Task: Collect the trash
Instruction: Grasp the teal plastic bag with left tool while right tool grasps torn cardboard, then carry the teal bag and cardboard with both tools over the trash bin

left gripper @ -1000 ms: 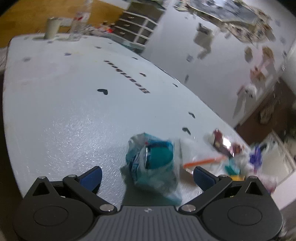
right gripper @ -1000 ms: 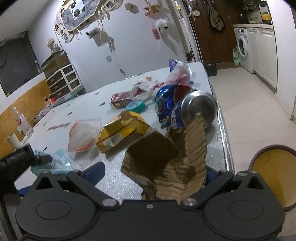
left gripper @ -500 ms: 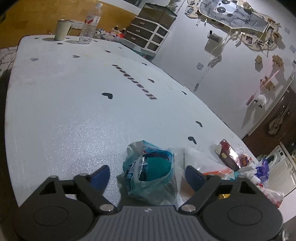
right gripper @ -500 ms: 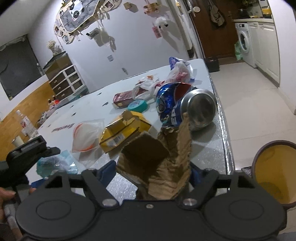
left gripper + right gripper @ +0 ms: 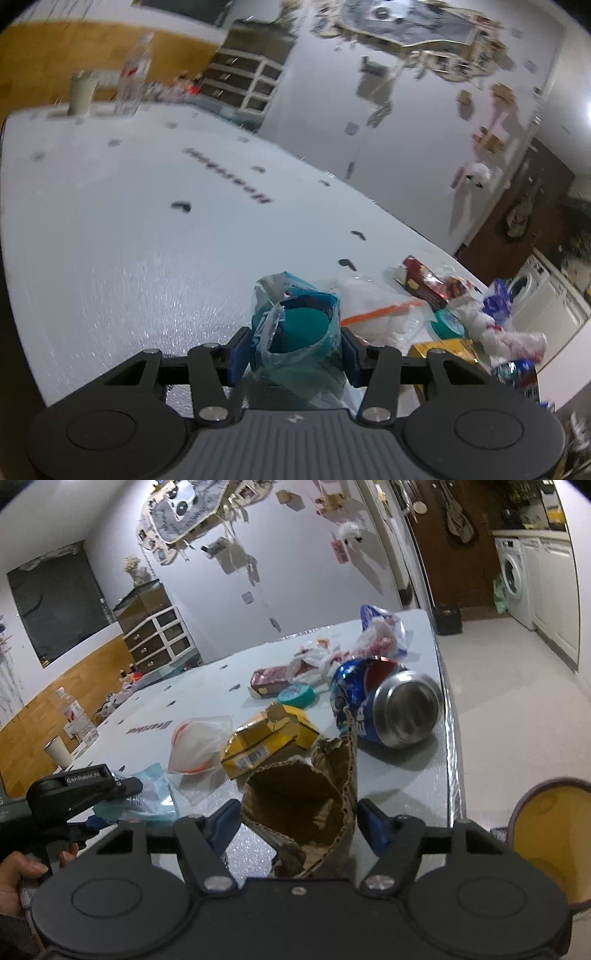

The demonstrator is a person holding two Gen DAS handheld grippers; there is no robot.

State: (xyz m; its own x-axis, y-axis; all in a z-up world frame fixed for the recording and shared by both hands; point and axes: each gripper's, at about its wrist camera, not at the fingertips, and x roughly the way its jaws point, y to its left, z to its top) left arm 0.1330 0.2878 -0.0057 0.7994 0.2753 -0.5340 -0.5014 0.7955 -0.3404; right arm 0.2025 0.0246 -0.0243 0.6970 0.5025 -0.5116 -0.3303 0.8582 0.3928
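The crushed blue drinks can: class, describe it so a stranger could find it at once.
Start at the long white table, then go to its end nearest the washing machine. The crushed blue drinks can lies on its side there, the only shiny metal item among wrappers and boxes.

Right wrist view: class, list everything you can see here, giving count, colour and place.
Cardboard piece: one, brown, between right gripper's fingers.
Crushed can: one, blue, near table edge.
Flattened box: one, yellow, mid-table.
Zip bag: one, clear, left of box.
Teal wrapper: one, between left gripper's fingers.
Bin: one, yellow inside, on floor.
Paper cup: one, white, far end.
Left gripper: closing.
Right gripper: closing.
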